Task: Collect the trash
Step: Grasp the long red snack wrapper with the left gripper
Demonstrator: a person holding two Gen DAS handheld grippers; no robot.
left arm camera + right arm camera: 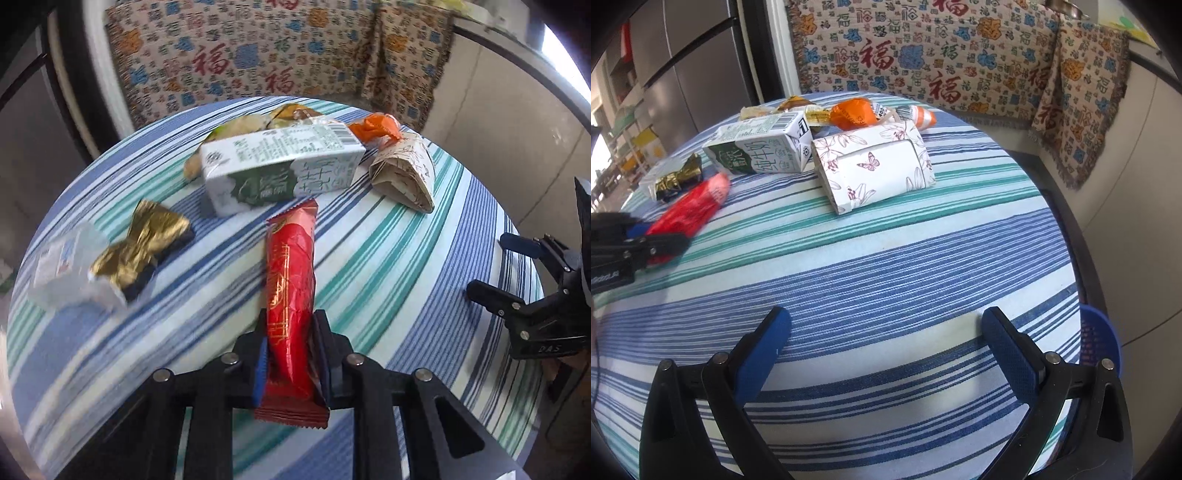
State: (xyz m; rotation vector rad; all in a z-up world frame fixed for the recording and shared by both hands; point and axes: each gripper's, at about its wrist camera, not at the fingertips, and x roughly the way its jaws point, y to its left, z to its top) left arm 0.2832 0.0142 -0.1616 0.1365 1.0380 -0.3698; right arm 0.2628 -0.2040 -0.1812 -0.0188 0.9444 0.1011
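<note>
The red wrapper [291, 295] sits pinched between the pads of the left gripper [291, 358], its far end pointing toward the milk carton [280, 170] on the striped tablecloth [388, 266]. A gold wrapper [144, 247] lies nearby. The right gripper [886, 354] hovers spread wide, holding nothing, beside a blue basket [1100, 339].

Behind your striped desk [886, 258] hangs a patterned woven blanket [923, 55], with grey cabinet doors [683, 74] to its left.
</note>
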